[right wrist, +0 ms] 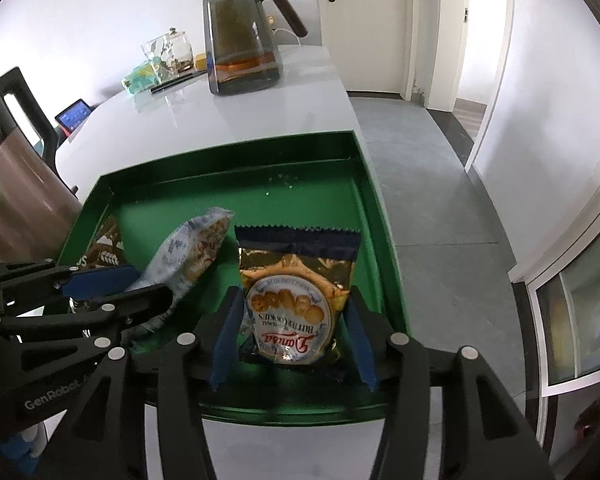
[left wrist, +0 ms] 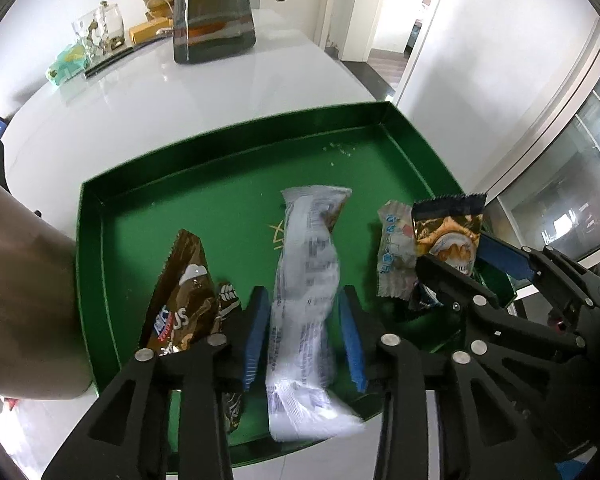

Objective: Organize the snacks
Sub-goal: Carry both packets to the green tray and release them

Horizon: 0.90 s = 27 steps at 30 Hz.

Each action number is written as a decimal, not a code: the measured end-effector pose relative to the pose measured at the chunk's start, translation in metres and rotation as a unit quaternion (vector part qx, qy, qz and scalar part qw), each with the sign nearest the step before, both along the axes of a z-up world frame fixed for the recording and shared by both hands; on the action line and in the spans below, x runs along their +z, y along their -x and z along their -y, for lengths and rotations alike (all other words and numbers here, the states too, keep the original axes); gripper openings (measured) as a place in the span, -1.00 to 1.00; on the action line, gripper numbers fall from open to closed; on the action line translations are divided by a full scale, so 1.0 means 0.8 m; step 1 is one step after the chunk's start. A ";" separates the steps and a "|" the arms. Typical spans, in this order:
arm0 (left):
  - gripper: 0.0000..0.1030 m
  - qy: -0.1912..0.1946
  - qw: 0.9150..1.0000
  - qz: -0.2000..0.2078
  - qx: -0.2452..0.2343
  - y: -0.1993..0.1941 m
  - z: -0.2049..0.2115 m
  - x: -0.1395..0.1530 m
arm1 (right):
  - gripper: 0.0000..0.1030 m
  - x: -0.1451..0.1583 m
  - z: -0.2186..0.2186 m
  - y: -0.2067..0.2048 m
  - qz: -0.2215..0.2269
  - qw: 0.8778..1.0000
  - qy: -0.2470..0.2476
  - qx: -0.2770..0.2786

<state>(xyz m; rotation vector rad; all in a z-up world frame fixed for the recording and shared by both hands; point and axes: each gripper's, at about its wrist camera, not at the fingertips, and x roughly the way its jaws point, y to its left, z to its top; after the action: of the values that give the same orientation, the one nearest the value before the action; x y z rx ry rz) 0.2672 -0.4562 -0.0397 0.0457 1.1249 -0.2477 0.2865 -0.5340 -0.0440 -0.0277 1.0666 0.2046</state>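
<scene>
Your left gripper [left wrist: 304,336] has its blue pads spread slightly, with a long white snack packet [left wrist: 304,300] lying lengthwise between them. Narrow gaps show on both sides, so the pads are not pressing it. The packet looks blurred at its near end, which overhangs the tray's near rim.

Your right gripper [right wrist: 292,334] is spread wider around a butter cookie packet [right wrist: 296,300], which lies flat on the tray floor with a clear gap at each pad.

Both packets rest in the near half of a shallow green tray [left wrist: 228,148]. In the left wrist view, a brown chocolate wrapper [left wrist: 184,292] lies just left of the left gripper, near the tray's left wall. A small pale candy wrapper [left wrist: 394,256] sits between the white packet and the cookie packet. The far half of the tray is bare green floor with a few crumbs [left wrist: 340,150], giving open room ahead.

The tray's right wall runs close to the edge of the white table [right wrist: 260,108], with grey floor beyond it. A brown kettle [right wrist: 16,200] stands just beside the tray's left wall. Well beyond the tray, a smoked glass pitcher [right wrist: 242,40], a clear glass jar [right wrist: 168,54] and a mint-green packet [right wrist: 140,78] stand at the table's far end.
</scene>
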 end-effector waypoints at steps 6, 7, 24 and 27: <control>-0.22 0.004 1.000 0.017 -0.006 0.012 0.001 0.018 | 0.16 0.021 0.007 0.009 0.017 1.000 -0.005 -0.009; -0.21 0.004 1.000 0.019 -0.007 0.014 0.001 0.020 | 0.18 0.027 0.009 0.012 0.022 1.000 -0.005 -0.011; 0.06 0.034 0.996 0.086 -0.008 0.129 -0.057 0.131 | 0.83 0.176 0.008 0.106 0.132 0.991 -0.010 -0.017; 0.10 0.040 0.994 0.098 0.004 0.155 -0.087 0.148 | 0.86 0.205 -0.008 0.132 0.153 0.988 -0.013 -0.005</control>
<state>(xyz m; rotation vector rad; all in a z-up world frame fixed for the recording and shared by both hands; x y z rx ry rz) 0.1433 -0.3864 0.0785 -0.0056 0.9196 -0.2745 0.1811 -0.5277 0.1202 -0.0291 0.7584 0.1969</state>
